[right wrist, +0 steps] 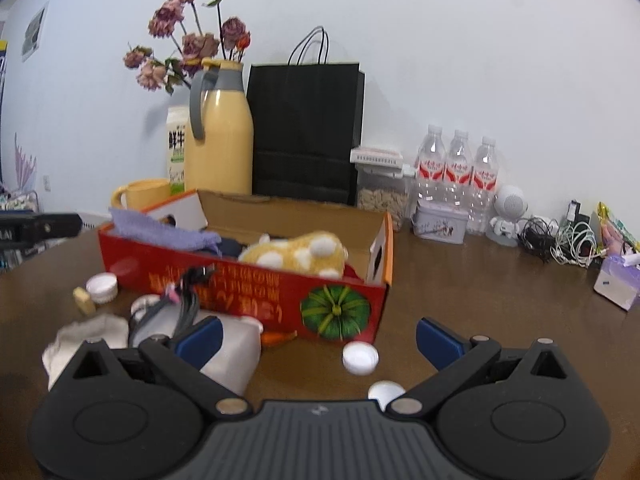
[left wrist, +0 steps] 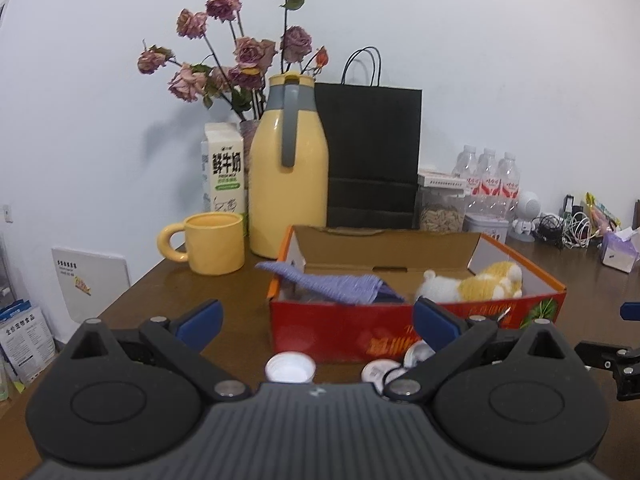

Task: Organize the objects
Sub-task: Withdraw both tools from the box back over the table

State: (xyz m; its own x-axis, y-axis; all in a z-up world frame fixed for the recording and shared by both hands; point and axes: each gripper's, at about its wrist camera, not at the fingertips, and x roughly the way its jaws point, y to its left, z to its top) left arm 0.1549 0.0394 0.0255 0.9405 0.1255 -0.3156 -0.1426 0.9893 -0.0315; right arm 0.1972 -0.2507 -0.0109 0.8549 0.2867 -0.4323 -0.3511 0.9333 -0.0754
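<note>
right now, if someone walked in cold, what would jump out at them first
The red cardboard box in the middle of the brown table, open, with a yellow-and-white plush toy and a purple cloth inside. Behind it stand a tall yellow thermos and dried roses.

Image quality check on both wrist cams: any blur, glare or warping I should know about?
Left wrist: fisheye bends the wall into a dome with dark corners; the red box front is soft, its lettering smeared; the yellow jug looks sharp; a faint flower shadow falls on the wall. Right wrist: same warping; the clutter by the sock is blurred; water bottles are crisp. Light is even, no harsh glare.
</note>
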